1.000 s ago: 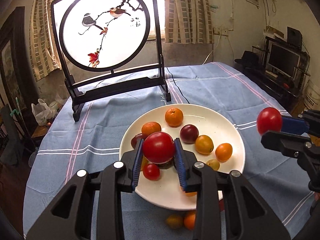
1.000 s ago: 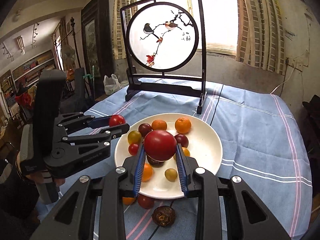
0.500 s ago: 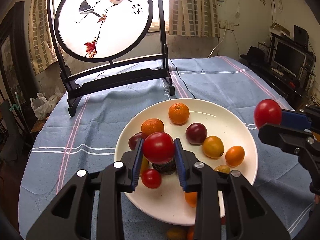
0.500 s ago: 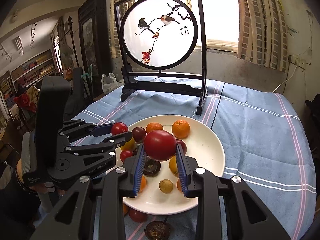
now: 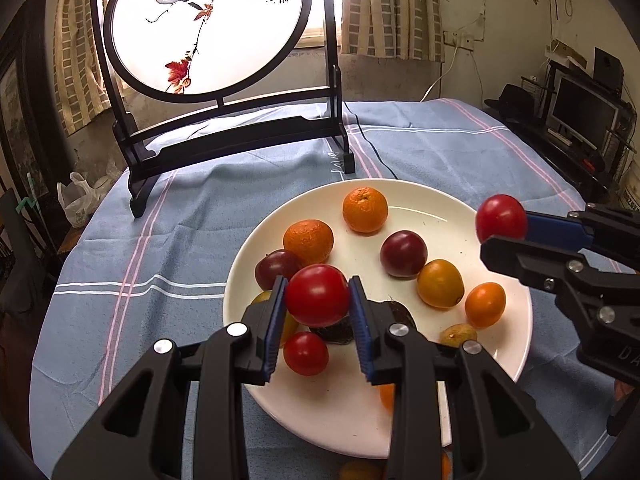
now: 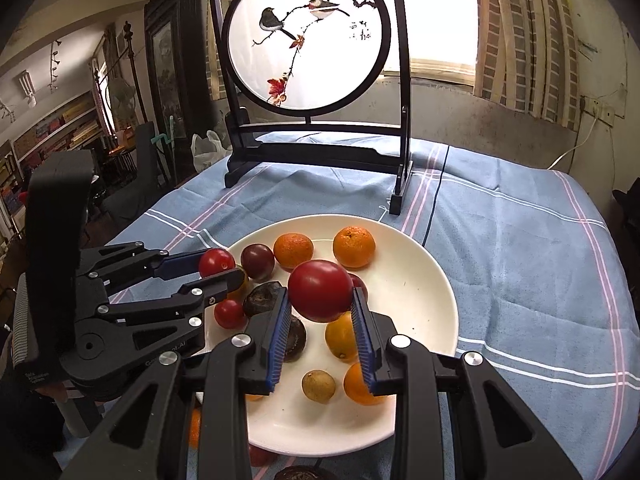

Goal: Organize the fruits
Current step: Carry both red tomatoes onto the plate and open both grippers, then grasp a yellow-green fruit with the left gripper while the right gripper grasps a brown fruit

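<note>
Your left gripper is pinching a red tomato btwn its blue pads, and your right gripper is clamped on a bigger red tomato the same way; jaws on both look no wider or tighter than a sec ago. Landmark is the white plate on the blue striped cloth. Vs a sec ago the plate fills more of both wrist views and sits lower in them, so you've brought both grippers down and in toward it. The left's tomato now hangs over the plate's near-left part, above a dark round fruit and a small red tomato lying on the plate. The right's tomato, which stood out past the plate's right rim in the left view a sec ago, is now over that rim, just beyond an orange fruit. Fruit on the plate hasn't shifted: two mandarins at its far side, a dark plum mid-plate, a yellow-orange fruit beside it. The bird screen behind the plate has slid up, its top now cut off by the frame edge. A few fruits still lie on the cloth off the plate's near rim, mostly hidden by gripper arms.
</note>
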`<move>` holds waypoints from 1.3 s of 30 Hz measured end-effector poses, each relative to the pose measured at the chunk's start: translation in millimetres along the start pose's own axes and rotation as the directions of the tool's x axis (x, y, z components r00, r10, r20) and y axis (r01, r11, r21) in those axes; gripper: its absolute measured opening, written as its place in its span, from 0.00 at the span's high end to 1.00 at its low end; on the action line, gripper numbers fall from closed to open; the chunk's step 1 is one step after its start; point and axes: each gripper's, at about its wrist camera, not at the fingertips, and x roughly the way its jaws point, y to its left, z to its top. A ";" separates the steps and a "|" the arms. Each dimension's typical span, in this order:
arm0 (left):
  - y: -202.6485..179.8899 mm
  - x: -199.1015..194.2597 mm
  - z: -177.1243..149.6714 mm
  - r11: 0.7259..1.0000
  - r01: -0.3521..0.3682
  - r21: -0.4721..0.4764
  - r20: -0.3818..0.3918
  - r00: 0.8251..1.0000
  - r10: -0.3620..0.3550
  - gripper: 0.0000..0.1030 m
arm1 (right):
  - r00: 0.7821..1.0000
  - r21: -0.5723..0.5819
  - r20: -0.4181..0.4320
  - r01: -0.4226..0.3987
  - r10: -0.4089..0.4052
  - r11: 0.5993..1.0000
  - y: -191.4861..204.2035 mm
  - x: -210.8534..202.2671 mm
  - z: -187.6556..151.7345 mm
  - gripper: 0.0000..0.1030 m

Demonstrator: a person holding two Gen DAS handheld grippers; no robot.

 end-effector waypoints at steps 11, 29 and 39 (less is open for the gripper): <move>9.8 -4.7 1.2 0.999 -0.021 -0.044 0.039 0.999 0.022 0.26 | 0.999 -0.005 -0.002 0.035 -0.035 0.999 -7.0 -2.2 -4.5 0.46; 7.6 -77.1 -63.9 0.992 0.047 0.113 0.042 0.998 -0.052 0.19 | 0.979 -0.168 -0.203 -0.010 -0.025 0.986 17.7 -37.8 -109.9 0.44; -12.8 -67.9 -114.1 0.959 0.142 0.246 -0.063 0.989 -0.131 0.18 | 0.965 -0.177 -0.259 -0.022 -0.025 0.984 24.0 -22.1 -125.2 0.62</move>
